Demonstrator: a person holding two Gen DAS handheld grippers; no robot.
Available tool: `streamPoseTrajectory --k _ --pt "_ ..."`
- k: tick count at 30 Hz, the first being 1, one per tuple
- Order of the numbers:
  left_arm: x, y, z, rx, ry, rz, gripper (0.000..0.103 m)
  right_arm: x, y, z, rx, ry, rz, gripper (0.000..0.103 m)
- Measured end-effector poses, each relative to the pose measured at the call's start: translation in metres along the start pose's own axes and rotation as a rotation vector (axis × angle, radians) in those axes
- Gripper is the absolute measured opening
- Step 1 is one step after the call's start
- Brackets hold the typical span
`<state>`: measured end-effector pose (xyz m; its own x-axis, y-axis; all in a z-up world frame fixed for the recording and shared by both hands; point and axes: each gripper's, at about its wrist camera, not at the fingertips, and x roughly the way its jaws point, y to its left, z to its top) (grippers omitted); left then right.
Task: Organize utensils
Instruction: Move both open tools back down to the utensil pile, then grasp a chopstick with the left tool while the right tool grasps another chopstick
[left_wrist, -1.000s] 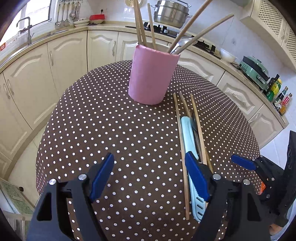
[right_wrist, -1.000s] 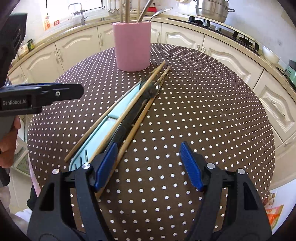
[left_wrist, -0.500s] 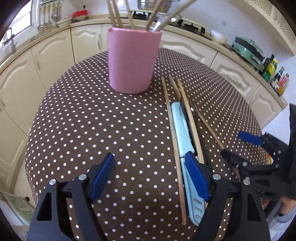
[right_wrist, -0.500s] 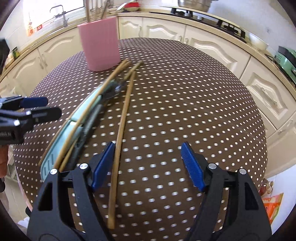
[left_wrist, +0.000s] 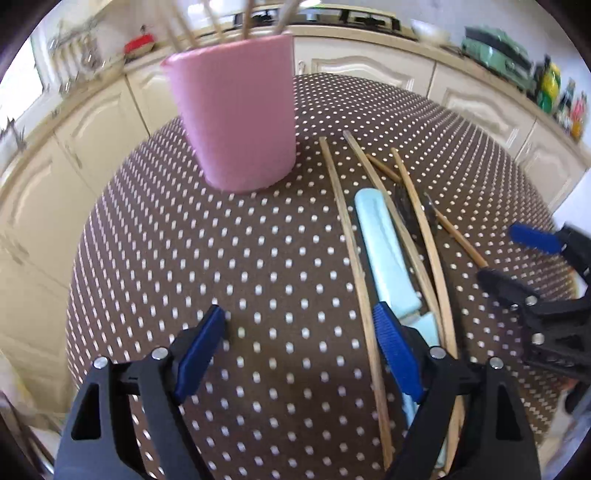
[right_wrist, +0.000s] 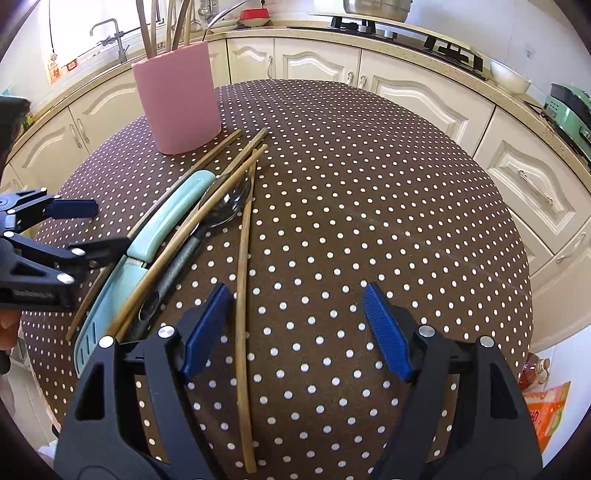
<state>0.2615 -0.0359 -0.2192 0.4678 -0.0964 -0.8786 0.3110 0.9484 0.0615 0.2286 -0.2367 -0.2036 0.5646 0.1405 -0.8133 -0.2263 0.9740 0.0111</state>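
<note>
1. On the far left of the round table (right_wrist: 369, 184) with its brown polka-dot cloth, the pink holder (right_wrist: 177, 99) stands upright, wooden sticks and a metal handle poking out of its top.
2. Just right of it and nearer, the loose utensils lie in a bundle: a pale blue spatula (right_wrist: 166, 221), a metal spoon (right_wrist: 225, 206) and several wooden chopsticks (right_wrist: 207, 218) fanned over them, their far tips close to the holder's base.
3. Over the near left end of that bundle, the left gripper (left_wrist: 299, 332) tilts steeply down, jaws opening, nothing between the pads but bare cloth; its right finger hangs above the spatula, whether touching I cannot tell.
4. One chopstick (right_wrist: 242, 295) lies apart on the right, running near-to-far, its far tip meeting the bundle by the spoon bowl.
5. Over that stick, the right gripper (right_wrist: 295, 325) also angles down, jaws wide and empty; the stick passes just inside its left finger, not pinched.
</note>
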Motion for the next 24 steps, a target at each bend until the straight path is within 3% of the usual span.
streamPoseTrajectory --k 9,12,14,15,16,17,19,24 --pt "0.024 -0.014 0.057 0.017 0.016 0.063 0.080 0.027 -0.001 0.043 -0.062 0.065 -0.004 0.074" --pt "0.029 -0.019 0.072 0.003 0.009 0.012 0.062 0.036 0.003 0.056 -0.083 0.094 0.013 0.074" --pt "0.031 -0.017 0.078 -0.028 0.010 -0.019 0.048 0.042 0.001 0.063 -0.075 0.112 0.052 0.063" --pt "0.032 -0.016 0.080 -0.035 0.005 -0.020 0.043 0.043 0.000 0.065 -0.073 0.115 0.054 0.055" --pt "0.032 -0.014 0.081 -0.045 0.001 -0.018 0.032 0.044 -0.002 0.068 -0.074 0.118 0.051 0.040" --pt "0.032 -0.012 0.081 -0.061 -0.003 -0.014 0.021 0.044 -0.005 0.070 -0.064 0.125 0.063 0.033" --pt "0.032 -0.005 0.079 -0.097 -0.007 -0.016 0.008 0.046 -0.010 0.071 -0.047 0.134 0.083 0.025" --pt "0.026 0.001 0.069 -0.151 -0.002 -0.061 0.007 0.045 -0.034 0.072 0.026 0.153 0.154 0.007"
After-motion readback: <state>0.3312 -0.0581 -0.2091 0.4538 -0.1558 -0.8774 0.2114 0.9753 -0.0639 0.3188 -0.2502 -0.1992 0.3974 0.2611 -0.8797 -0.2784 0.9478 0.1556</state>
